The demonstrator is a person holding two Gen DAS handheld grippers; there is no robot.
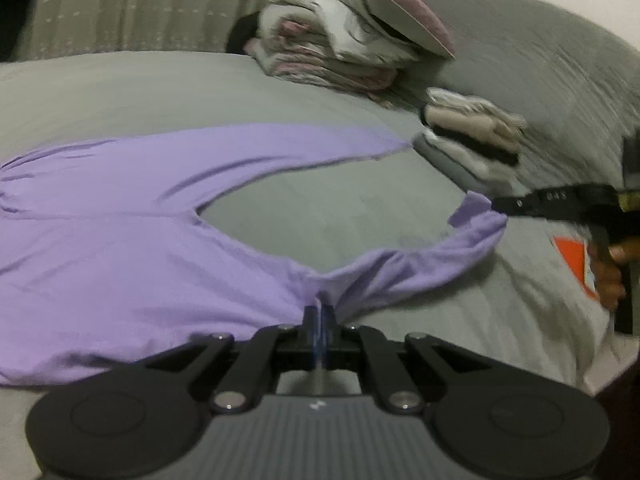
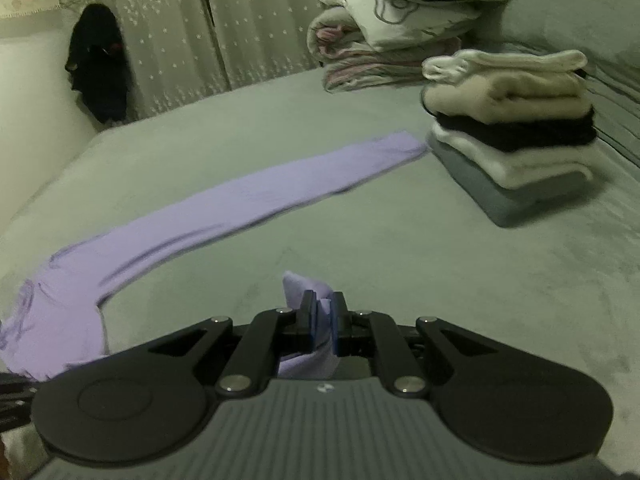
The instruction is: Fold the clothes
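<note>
We can't read much here. The right gripper (image 1: 500, 204), seen in the left wrist view, carries small pale characters on top of its black finger (image 1: 552, 195); they look like three digits, but motion blur stops us calling them. Each gripper body (image 2: 324, 432) bears a small white logo mark (image 2: 324, 388) at the top edge of its ribbed grey housing (a symbol, no letters). An orange patch (image 1: 572, 260) on the person's grey garment shows no legible print.
</note>
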